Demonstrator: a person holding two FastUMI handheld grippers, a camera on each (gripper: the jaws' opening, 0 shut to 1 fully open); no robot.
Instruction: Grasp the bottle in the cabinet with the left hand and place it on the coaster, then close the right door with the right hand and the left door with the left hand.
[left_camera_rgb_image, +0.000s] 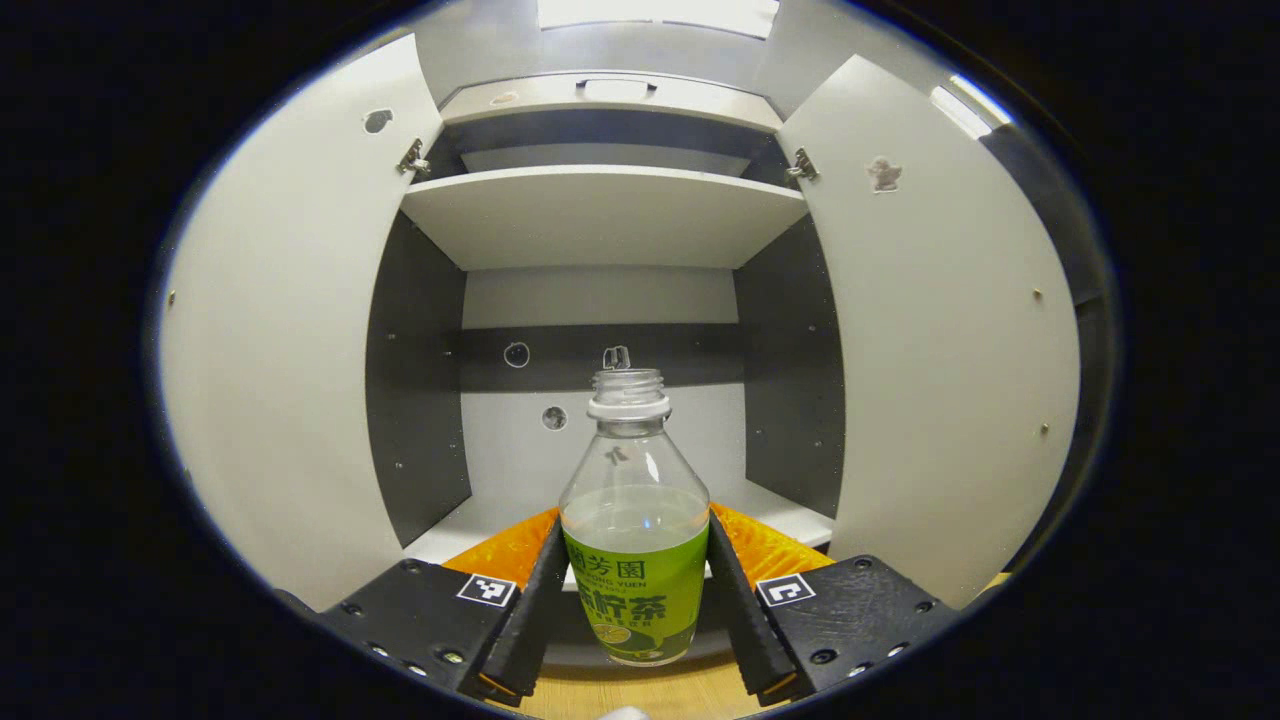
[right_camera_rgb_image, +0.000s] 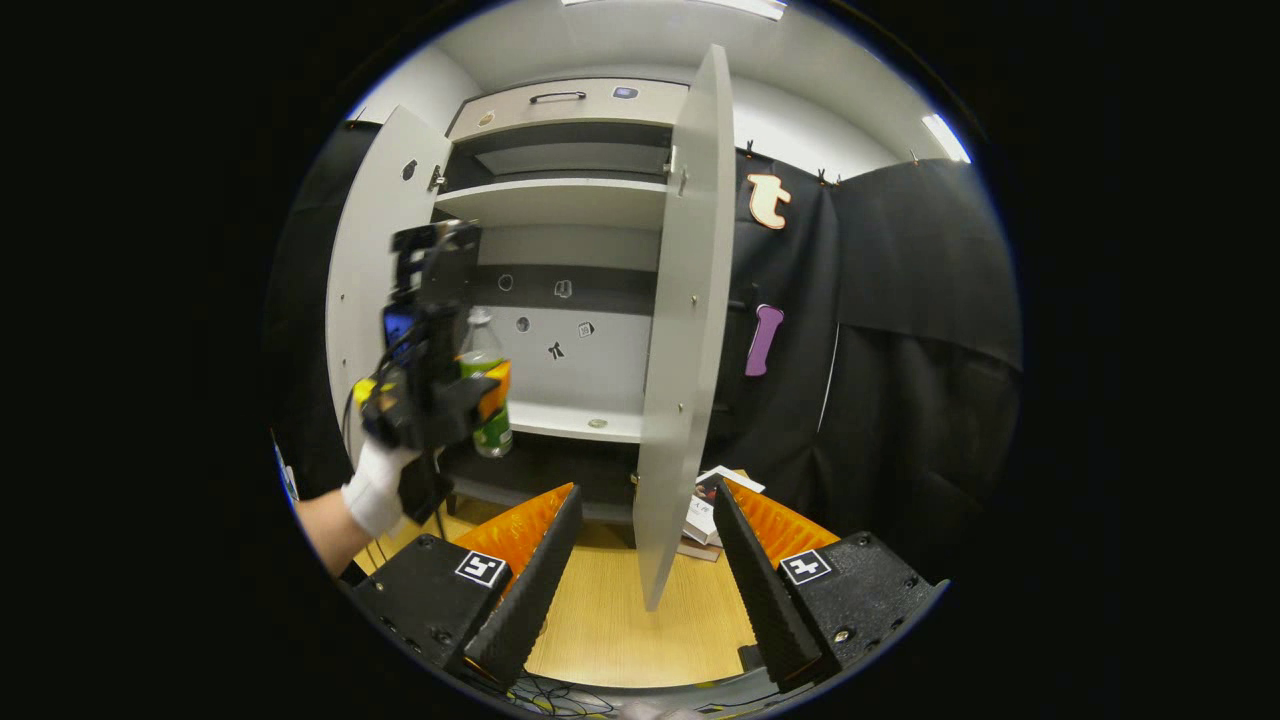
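Note:
A clear, capless bottle with a green label stands upright between my left gripper's two fingers, which press on its sides. It is held in front of the open cabinet's lower compartment. In the right gripper view a gloved hand holds that left gripper with the bottle before the cabinet's left half. My right gripper is open and holds nothing, low over the wooden table, with the edge of the right door just ahead of it. Both the left door and the right door stand wide open.
A small round disc lies on the cabinet's lower shelf. The upper shelf is bare. Papers or booklets lie on the wooden table behind the right door. Black cloth hangs to the right.

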